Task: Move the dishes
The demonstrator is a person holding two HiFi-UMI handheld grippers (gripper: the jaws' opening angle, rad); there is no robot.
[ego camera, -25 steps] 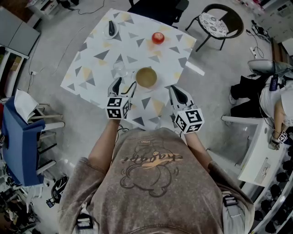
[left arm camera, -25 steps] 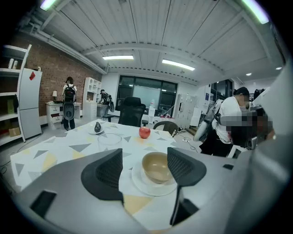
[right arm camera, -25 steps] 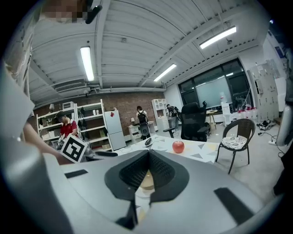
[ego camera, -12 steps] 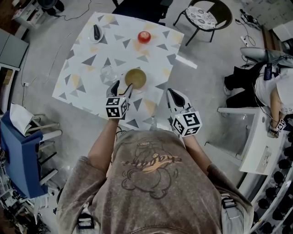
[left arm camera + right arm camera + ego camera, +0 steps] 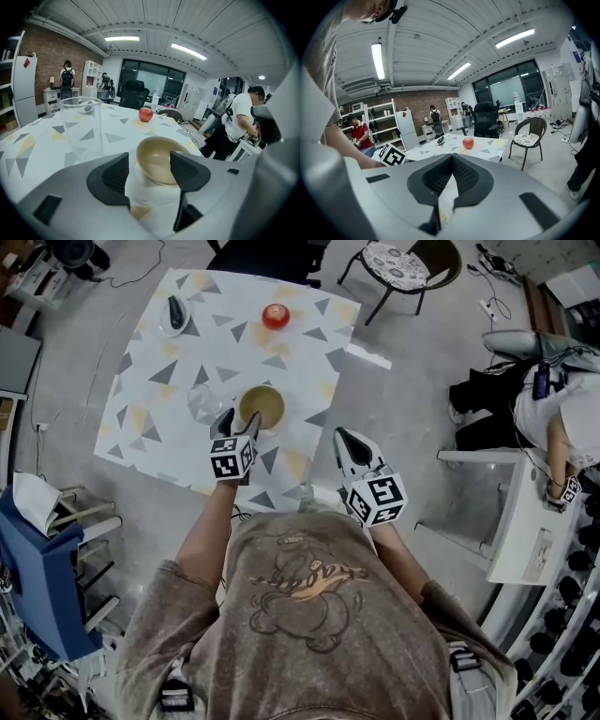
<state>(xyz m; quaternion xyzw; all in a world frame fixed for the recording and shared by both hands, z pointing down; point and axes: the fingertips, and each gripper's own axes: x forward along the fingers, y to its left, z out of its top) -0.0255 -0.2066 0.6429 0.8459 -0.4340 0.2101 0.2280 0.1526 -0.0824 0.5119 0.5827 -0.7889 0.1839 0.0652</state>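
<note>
A bowl [image 5: 262, 406], tan inside and pale outside, stands near the middle of the triangle-patterned table [image 5: 150, 381]. My left gripper [image 5: 238, 421] sits low at the bowl's near-left rim. Its jaws have just been closing a little but still stand apart. In the left gripper view the bowl [image 5: 159, 161] lies in the gap of the left gripper [image 5: 150, 173], with no pad pressing on it. A clear glass [image 5: 200, 401] [image 5: 79, 124] stands just left of the bowl. My right gripper [image 5: 345, 439] [image 5: 451, 159] hovers near the table's right edge, shut and empty.
A red apple [image 5: 275, 315] [image 5: 146, 114] [image 5: 468, 143] and a small dish with a dark object [image 5: 174, 313] sit at the table's far side. A round chair [image 5: 398, 261] and a black office chair [image 5: 272, 254] stand beyond it. A person [image 5: 553, 418] sits at the right.
My left gripper has moved forward and down, from well left of the bowl to its rim. The right gripper has drifted slightly to the right, away from the bowl.
</note>
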